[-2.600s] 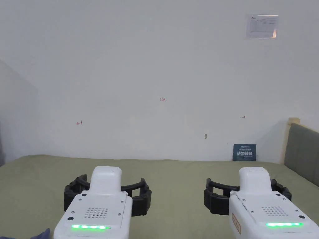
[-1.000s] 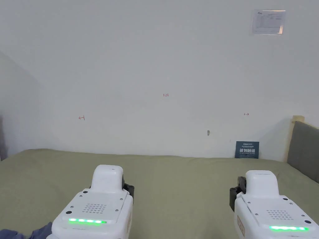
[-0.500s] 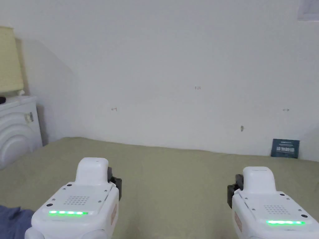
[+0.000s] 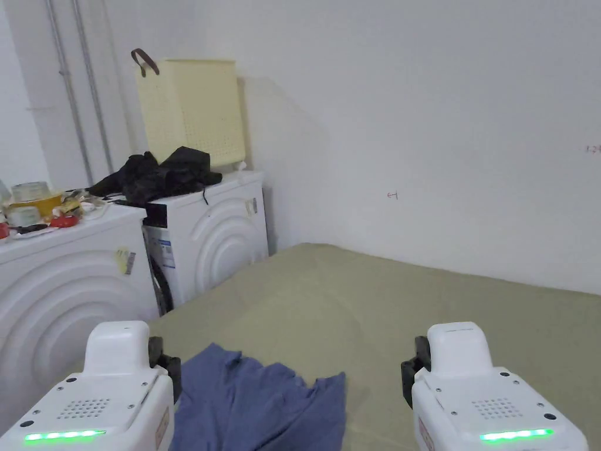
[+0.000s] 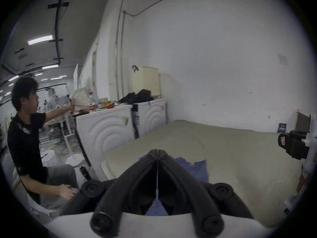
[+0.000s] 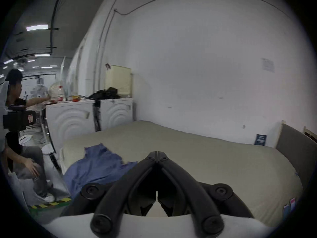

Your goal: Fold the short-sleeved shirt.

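A crumpled blue short-sleeved shirt (image 4: 258, 405) lies at the near left corner of the olive-green bed (image 4: 411, 305), partly hanging over its edge (image 6: 96, 168). My left gripper (image 4: 167, 364) hovers just above and left of the shirt. Its jaws are pressed together with nothing between them (image 5: 157, 151), and blue cloth (image 5: 195, 168) shows beyond them. My right gripper (image 4: 414, 370) is held over bare sheet to the right of the shirt, also shut and empty (image 6: 157, 153). Neither gripper touches the shirt.
Two white washing machines (image 4: 205, 235) stand against the bed's left side, with a yellow basket (image 4: 191, 111), dark clothes (image 4: 158, 173) and clutter on top. A person (image 5: 25, 130) sits beyond them. A grey headboard (image 6: 295, 149) bounds the bed's right end.
Both grippers' jaws, open 2.6 s ago, have come together. The head camera has swung left, which brings the shirt and washing machines into the picture.
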A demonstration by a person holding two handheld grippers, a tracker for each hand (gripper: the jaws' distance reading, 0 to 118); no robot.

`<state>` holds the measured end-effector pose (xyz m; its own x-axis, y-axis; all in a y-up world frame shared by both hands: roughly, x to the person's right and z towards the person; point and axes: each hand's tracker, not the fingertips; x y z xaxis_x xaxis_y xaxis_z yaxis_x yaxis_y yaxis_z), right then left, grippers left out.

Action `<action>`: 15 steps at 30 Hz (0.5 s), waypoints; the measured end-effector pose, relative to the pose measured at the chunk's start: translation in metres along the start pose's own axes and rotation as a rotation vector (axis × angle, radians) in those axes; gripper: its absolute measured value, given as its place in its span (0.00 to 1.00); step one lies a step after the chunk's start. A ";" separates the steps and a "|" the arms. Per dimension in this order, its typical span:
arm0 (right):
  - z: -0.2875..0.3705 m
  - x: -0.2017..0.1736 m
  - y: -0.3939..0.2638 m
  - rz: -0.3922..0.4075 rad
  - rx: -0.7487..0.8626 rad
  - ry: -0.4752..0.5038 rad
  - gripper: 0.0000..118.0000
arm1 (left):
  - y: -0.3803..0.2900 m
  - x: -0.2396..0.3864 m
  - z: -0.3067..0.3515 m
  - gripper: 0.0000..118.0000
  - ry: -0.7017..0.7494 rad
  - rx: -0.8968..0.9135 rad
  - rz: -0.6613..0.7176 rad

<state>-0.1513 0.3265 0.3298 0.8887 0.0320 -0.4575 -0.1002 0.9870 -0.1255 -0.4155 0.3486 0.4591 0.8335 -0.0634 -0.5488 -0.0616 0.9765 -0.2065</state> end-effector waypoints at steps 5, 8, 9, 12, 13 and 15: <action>-0.011 -0.016 0.000 0.014 -0.010 0.042 0.00 | -0.009 -0.013 -0.003 0.01 0.027 -0.017 0.011; -0.016 -0.018 -0.001 0.020 -0.012 0.047 0.00 | -0.012 -0.014 -0.009 0.01 -0.007 -0.044 0.049; -0.017 -0.018 -0.002 0.021 -0.015 0.046 0.00 | -0.014 -0.014 -0.013 0.01 -0.015 -0.051 0.052; -0.023 -0.014 -0.007 0.023 -0.028 0.035 0.00 | -0.020 -0.006 -0.031 0.01 -0.032 -0.080 0.027; -0.025 -0.012 -0.010 0.022 -0.034 0.033 0.00 | -0.023 -0.003 -0.036 0.01 -0.045 -0.093 0.024; -0.029 -0.008 -0.018 0.023 -0.050 0.020 0.00 | -0.030 0.003 -0.053 0.01 -0.067 -0.120 0.020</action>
<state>-0.1696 0.3040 0.3105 0.8768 0.0512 -0.4782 -0.1433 0.9770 -0.1581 -0.4399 0.3086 0.4204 0.8658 -0.0266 -0.4996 -0.1402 0.9457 -0.2932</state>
